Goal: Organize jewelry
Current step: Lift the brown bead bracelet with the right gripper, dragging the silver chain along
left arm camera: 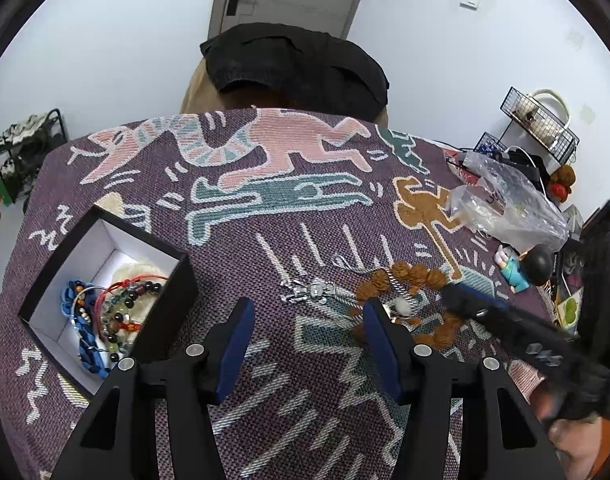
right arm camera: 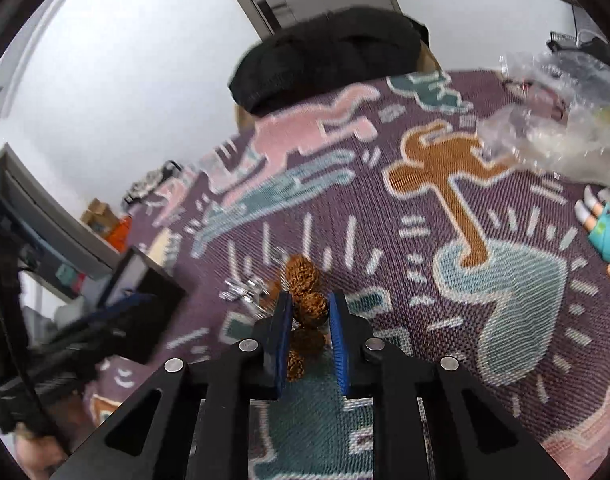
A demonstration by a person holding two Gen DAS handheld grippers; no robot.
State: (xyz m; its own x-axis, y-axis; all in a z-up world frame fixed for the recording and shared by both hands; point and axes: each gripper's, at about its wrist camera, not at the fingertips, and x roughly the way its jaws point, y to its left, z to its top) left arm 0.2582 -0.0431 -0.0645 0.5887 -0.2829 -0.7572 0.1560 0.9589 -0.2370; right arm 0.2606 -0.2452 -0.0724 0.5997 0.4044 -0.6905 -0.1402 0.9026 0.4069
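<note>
A black box point(left arm camera: 167, 304) with a white lining sits at the left of the patterned cloth and holds several bead bracelets point(left arm camera: 117, 312). A silver chain piece point(left arm camera: 311, 293) and a bracelet of brown walnut beads point(left arm camera: 417, 276) lie on the cloth near the middle. My left gripper point(left arm camera: 307, 312) is open and empty, above the cloth between the box and the silver chain. My right gripper point(right arm camera: 309, 304) is shut on the brown bead bracelet point(right arm camera: 311, 308); it shows in the left wrist view as a dark arm point(left arm camera: 505, 320) reaching in from the right.
A crumpled clear plastic bag point(left arm camera: 505, 204) and a small figurine point(left arm camera: 525, 268) lie at the right of the cloth. A black cushion point(left arm camera: 297, 64) sits at the far edge. A wire rack point(left arm camera: 541, 124) stands at the far right. A door is behind.
</note>
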